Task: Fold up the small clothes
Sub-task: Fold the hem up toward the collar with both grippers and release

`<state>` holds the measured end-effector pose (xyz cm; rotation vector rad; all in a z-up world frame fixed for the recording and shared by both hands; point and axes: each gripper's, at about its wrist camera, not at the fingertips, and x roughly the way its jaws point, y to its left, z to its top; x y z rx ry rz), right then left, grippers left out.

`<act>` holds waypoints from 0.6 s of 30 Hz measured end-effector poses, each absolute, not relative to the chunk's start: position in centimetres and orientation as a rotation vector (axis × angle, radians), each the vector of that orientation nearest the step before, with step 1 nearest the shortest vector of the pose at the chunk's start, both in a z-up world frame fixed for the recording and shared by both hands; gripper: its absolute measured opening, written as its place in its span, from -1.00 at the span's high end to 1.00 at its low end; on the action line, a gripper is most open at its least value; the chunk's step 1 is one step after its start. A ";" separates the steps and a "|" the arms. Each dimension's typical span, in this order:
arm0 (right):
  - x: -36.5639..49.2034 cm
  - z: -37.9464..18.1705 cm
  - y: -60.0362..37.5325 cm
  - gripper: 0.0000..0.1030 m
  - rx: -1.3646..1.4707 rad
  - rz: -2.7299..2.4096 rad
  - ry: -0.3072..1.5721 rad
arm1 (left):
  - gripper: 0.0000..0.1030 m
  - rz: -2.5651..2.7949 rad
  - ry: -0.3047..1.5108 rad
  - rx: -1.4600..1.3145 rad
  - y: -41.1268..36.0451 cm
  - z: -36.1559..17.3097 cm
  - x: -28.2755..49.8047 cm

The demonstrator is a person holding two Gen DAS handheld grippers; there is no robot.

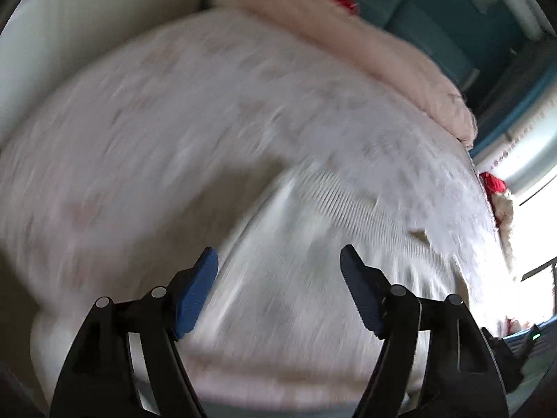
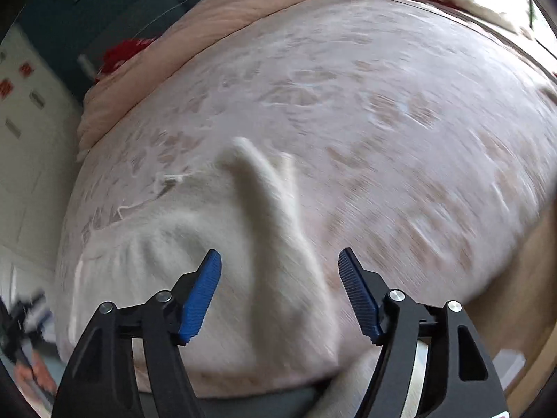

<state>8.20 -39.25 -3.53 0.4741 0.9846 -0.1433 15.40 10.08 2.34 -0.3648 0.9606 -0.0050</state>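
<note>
Bed (image 2: 383, 87) with a pale patterned cover, pink blanket (image 1: 348, 35) bunched along the far edge. White knit garment (image 2: 216, 244) lies on the cover near the front edge. Left claw (image 1: 278, 289) and right claw (image 2: 280, 289) both gape wide above it, gripping nothing. Pretty blurry.

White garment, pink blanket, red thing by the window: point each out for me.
white garment (image 2: 257, 209): right wrist view, raised fold.
pink blanket (image 1: 348, 45): left wrist view, fluffy middle.
red thing (image 1: 492, 182): left wrist view, its centre.

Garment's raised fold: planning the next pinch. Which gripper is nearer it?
Right. The right gripper hangs open right at the fold; the left gripper is over the garment's flat ribbed part, fold out of its view.
</note>
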 end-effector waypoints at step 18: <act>22.3 -5.5 -38.4 0.85 0.370 -0.095 0.962 | 0.82 -0.026 1.115 -0.287 9.4 -5.4 27.0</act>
